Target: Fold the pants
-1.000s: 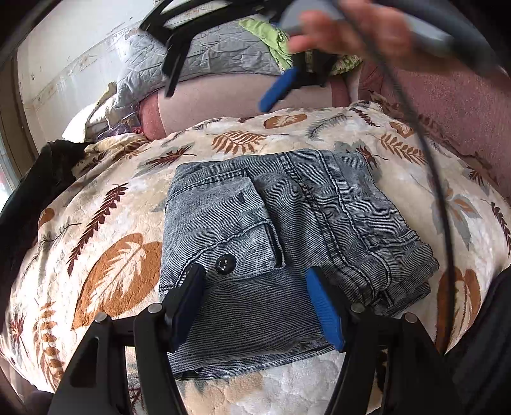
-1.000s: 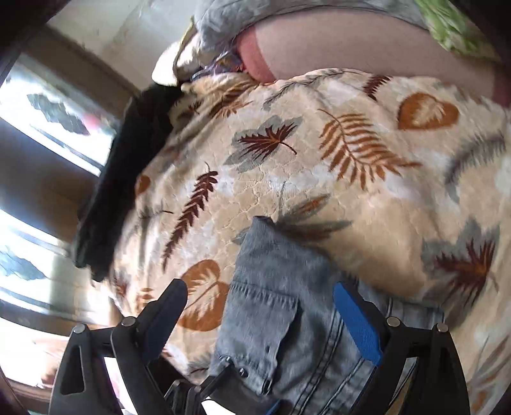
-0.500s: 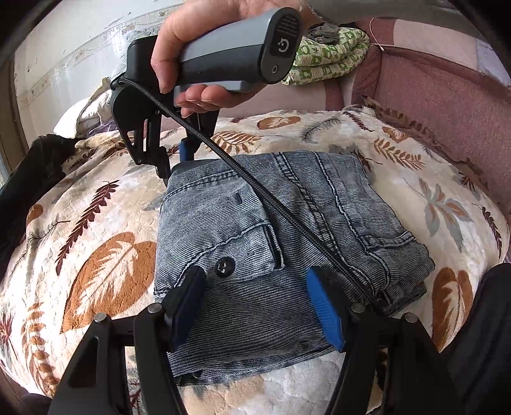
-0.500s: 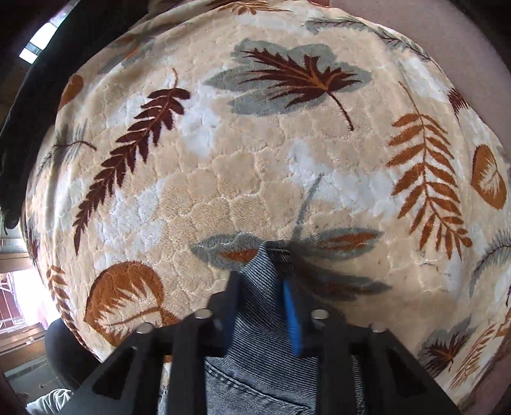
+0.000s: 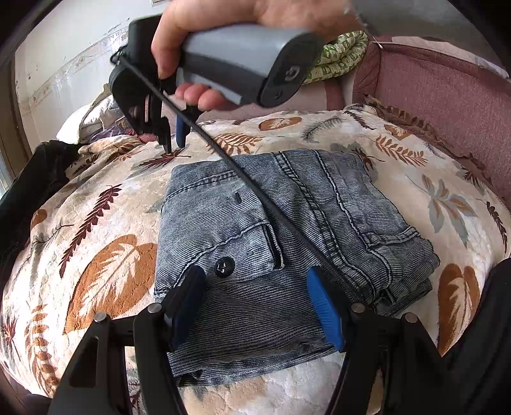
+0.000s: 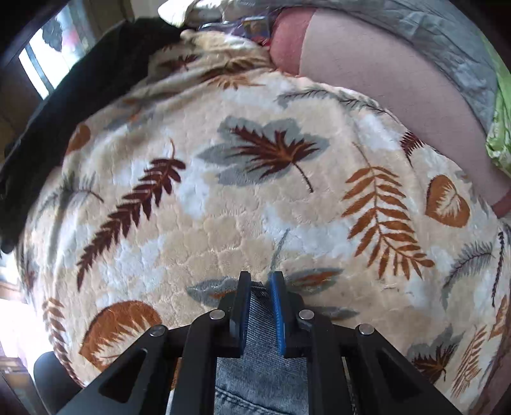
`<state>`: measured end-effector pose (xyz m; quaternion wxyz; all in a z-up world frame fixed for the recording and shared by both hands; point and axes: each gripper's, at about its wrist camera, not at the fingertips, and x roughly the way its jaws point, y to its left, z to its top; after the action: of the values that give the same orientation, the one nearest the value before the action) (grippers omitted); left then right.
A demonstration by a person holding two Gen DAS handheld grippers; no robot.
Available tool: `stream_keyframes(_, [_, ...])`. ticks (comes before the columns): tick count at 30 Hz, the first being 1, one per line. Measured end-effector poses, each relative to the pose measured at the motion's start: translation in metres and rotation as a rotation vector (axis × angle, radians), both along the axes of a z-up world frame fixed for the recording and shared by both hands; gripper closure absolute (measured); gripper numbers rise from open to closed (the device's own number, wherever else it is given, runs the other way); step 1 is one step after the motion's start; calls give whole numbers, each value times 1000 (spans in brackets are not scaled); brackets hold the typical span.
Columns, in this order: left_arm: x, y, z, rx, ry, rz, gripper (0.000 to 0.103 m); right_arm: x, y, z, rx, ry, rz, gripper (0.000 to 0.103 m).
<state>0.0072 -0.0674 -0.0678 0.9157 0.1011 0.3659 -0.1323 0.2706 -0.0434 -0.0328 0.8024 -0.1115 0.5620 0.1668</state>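
Folded grey-blue denim pants lie on a bed covered by a cream blanket printed with rust, maroon and grey leaves. The left gripper hovers low over the near edge of the bundle, its fingers spread wide with nothing pinched; a black button on the denim sits just ahead of them, nearer the left finger. Beyond the fingers, at the far left corner of the pants, a person's hand grips the grey handle of the right gripper, which points steeply down. In the right wrist view, that gripper's fingers are pressed close together on a narrow fold of denim at the corner, the leaf-patterned blanket stretching out ahead of the tips. A black cable runs from the right gripper across the pants. A dark garment lies at the blanket's far left edge.
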Motion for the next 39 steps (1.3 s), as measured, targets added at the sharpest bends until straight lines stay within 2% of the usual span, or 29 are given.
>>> stream_keyframes(3, [-1, 0, 0, -1, -4, -1, 36, -15, -24, 6, 163, 130, -29, 87])
stream_keyframes(6, [-1, -1, 0, 3, -7, 3, 36, -33, -36, -24, 256, 265, -45, 86])
stream_keyframes(8, [-2, -1, 0, 5, -15, 4, 36, -36, -50, -57, 204, 292, -105, 84])
stream_keyframes(10, [-3, 1, 1, -13, -21, 7, 36, -31, -68, -71, 314, 318, -190, 85])
stream_keyframes(12, [-8, 5, 5, -42, -27, -6, 36, -40, -75, -52, 388, 283, -192, 84])
stream_keyframes(14, [-12, 13, 12, -91, -29, -15, 35, -56, -84, -24, 389, 209, -154, 84])
stream_keyframes(17, [-16, 30, 27, -185, -31, 23, 35, -82, -122, 1, 409, 134, -209, 73])
stream_keyframes(19, [-18, 40, 39, -224, -72, 63, 35, -98, -148, 5, 446, 83, -244, 66])
stream_keyframes(20, [-18, 44, 43, -239, -90, 82, 34, -105, -160, 1, 453, 72, -255, 52])
stream_keyframes(21, [-15, 47, 44, -253, -91, 101, 28, -109, -167, -10, 449, 81, -268, 34])
stream_keyframes(22, [-8, 48, 39, -259, -60, 112, 25, -106, -173, -26, 418, 99, -280, 31])
stream_keyframes(24, [15, 40, 12, -227, 129, 85, 23, -105, -183, -59, 302, 148, -326, 31])
stream_keyframes(25, [21, 38, 0, -215, 194, 76, 23, -107, -190, -63, 329, 157, -349, 30])
stream_keyframes(26, [19, 39, 0, -199, 165, 85, 23, -109, -194, -58, 362, 140, -354, 31])
stream_keyframes(28, [14, 42, 11, -219, 134, 88, 23, -110, -198, -38, 410, 115, -346, 31])
stream_keyframes(31, [13, 50, 34, -250, 75, 127, 23, -107, -201, -7, 458, 23, -338, 31])
stream_keyframes(33, [20, 50, 39, -238, 71, 142, 23, -98, -197, -1, 497, -4, -321, 31])
stream_keyframes(34, [27, 48, 34, -222, 94, 143, 23, -92, -194, -5, 495, -9, -320, 31])
stream_keyframes(35, [34, 44, 25, -188, 131, 152, 23, -86, -191, -16, 461, 0, -324, 31])
stream_keyframes(37, [44, 37, 2, -143, 222, 152, 23, -79, -185, -56, 269, 61, -365, 29])
stream_keyframes(38, [42, 38, -2, -153, 222, 159, 21, -79, -187, -67, 262, 46, -373, 27])
stream_keyframes(39, [40, 40, -1, -159, 206, 172, 19, -82, -186, -63, 261, 12, -366, 26])
